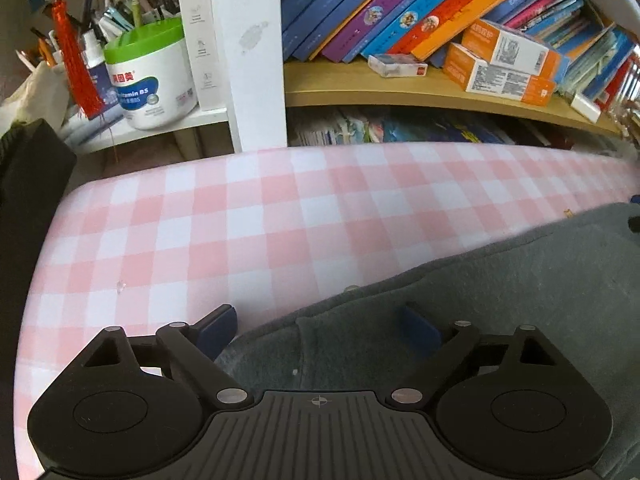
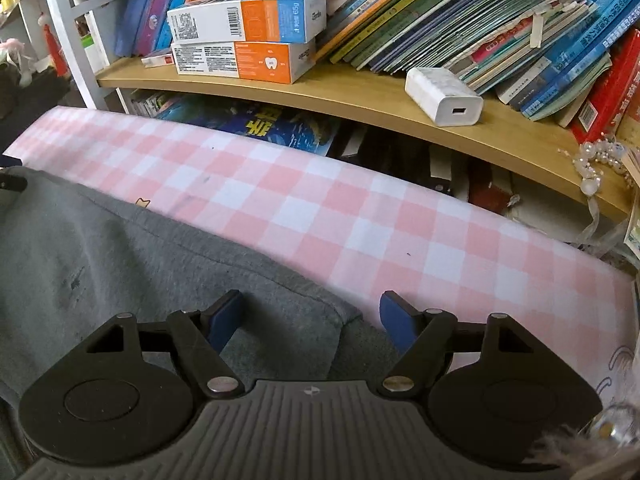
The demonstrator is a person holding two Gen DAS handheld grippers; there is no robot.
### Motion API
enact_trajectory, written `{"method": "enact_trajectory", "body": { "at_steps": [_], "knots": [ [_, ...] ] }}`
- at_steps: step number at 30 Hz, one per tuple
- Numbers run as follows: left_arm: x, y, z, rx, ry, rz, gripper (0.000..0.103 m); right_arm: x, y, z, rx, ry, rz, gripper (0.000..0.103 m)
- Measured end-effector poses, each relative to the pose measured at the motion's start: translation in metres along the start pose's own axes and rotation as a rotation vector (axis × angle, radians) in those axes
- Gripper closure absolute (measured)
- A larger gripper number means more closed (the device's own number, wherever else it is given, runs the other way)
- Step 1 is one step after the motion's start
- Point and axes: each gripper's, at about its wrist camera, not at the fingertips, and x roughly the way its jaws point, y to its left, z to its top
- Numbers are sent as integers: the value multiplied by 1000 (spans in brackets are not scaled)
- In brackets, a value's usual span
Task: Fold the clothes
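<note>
Left gripper & right gripper both hang wide open, holding nothing, over the gray cloth's corners. Best pinch each corner deep, then lift toward 12 o'clock, across the pink checked table.

Right gripper sits low over the pink checked cloth, jaws spread wide with blue pads apart. A folded corner of the grey garment lies between the jaws; left pad over the fabric, right pad over the cloth just beside the garment's edge. Contact between pads and fabric cannot be confirmed. Behind, a wooden shelf carries two stacked orange and white boxes, a white charger, leaning books and a string of beads at far right
</note>
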Motion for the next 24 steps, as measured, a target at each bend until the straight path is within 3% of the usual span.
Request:
{"method": "enact_trajectory", "body": {
  "at_steps": [4, 9, 14, 17, 20, 22, 24],
  "knots": [
    [0, -1, 1, 15, 14, -13, 11, 0, 0, 0, 1, 3, 2, 33],
    [-3, -3, 0, 45, 42, -35, 12, -5, 0, 0, 7, 14, 19, 58],
    [-7, -5, 0, 64, 68, -47, 20, -10, -1, -3, 27, 30, 53, 84],
    [-9, -9, 0, 71, 81, -45, 28, -13, 2, -5, 38, 26, 34, 86],
    [-13, -12, -1, 74, 87, -54, 47, -16, 8, -7, 54, 14, -5, 87],
    [-17, -16, -2, 91, 92, -61, 68, -18, 13, -7, 54, 4, -30, 88],
    [-21, -19, -4, 111, 98, -67, 81, -23, 18, -7, 49, -8, -51, 89]
  ]
}}
